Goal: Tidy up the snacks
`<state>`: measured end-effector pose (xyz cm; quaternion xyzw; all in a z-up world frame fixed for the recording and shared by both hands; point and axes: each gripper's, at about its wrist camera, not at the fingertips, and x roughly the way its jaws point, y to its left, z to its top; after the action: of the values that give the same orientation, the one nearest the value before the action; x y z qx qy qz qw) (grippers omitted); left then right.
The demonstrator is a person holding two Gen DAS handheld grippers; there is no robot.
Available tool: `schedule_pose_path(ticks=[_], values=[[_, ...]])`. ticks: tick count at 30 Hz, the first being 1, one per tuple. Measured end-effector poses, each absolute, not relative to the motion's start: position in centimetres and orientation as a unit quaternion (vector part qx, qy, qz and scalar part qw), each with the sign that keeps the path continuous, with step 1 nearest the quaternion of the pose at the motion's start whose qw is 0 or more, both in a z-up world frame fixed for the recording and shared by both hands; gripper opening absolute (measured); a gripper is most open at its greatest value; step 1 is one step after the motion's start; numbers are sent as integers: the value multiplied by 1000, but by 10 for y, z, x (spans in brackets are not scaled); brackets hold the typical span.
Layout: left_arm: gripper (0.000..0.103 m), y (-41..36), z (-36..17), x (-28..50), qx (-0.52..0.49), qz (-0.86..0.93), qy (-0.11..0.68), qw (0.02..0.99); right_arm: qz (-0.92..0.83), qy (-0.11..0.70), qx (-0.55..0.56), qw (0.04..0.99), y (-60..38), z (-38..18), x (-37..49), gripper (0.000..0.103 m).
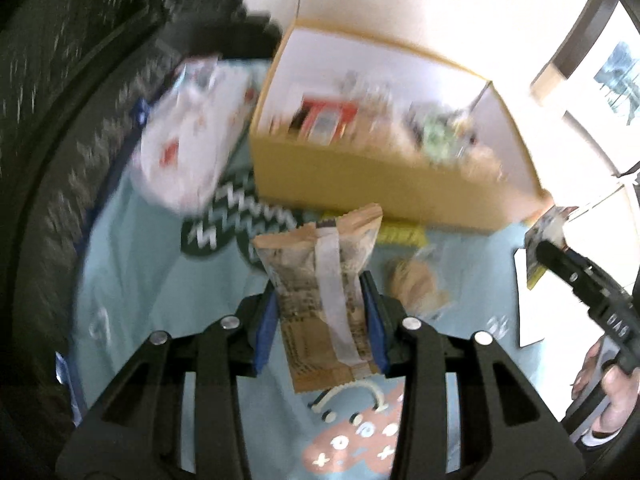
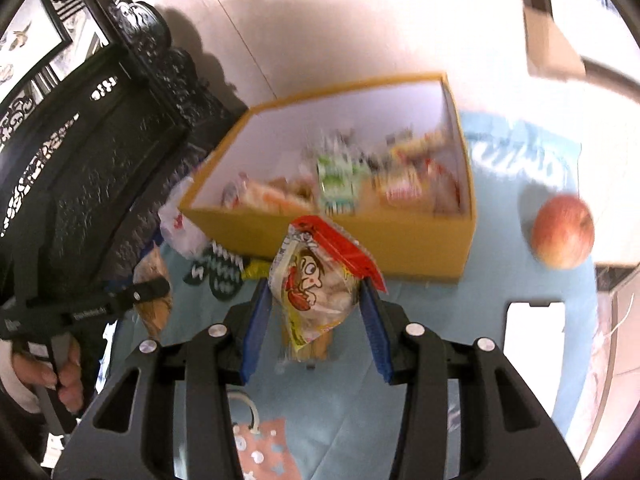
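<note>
My left gripper (image 1: 320,284) is shut on a brown snack packet (image 1: 316,264) with a white strip, and holds it upright above the light blue cloth (image 1: 132,264). My right gripper (image 2: 314,284) is shut on a clear snack packet (image 2: 316,280) with a red top and a cartoon face. Just beyond both stands an open yellow box (image 2: 400,240) with several snacks inside. From the right wrist view, the left gripper (image 2: 152,288) shows at the left with its brown packet (image 2: 154,312). A yellow packet (image 1: 400,234) and a wrapped bun (image 1: 416,280) lie on the cloth before the box (image 1: 360,176).
A white plastic bag (image 1: 188,132) lies left of the box. An apple (image 2: 564,232) sits on the cloth to the box's right, and a white flat object (image 2: 536,332) lies nearer. Dark carved furniture (image 2: 100,152) stands along the left. A person's hand (image 1: 612,384) grips the right tool.
</note>
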<state>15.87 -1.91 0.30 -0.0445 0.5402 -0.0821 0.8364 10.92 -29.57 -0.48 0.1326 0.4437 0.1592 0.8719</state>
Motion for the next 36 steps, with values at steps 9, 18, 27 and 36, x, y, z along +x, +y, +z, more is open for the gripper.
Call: schedule_pose_path(ticks=[9, 18, 27, 36], values=[[39, -53, 52, 234, -28, -98, 500, 860, 126, 412, 108, 896, -294, 23, 177, 45], [96, -79, 17, 286, -6, -76, 481, 873, 38, 430, 123, 894, -312, -9, 221, 71], [97, -52, 15, 253, -18, -66, 484, 872, 86, 417, 97, 900, -296, -17, 145, 79], [98, -15, -31, 210, -34, -26, 534, 844, 124, 491, 47, 861, -237, -78, 111, 87]])
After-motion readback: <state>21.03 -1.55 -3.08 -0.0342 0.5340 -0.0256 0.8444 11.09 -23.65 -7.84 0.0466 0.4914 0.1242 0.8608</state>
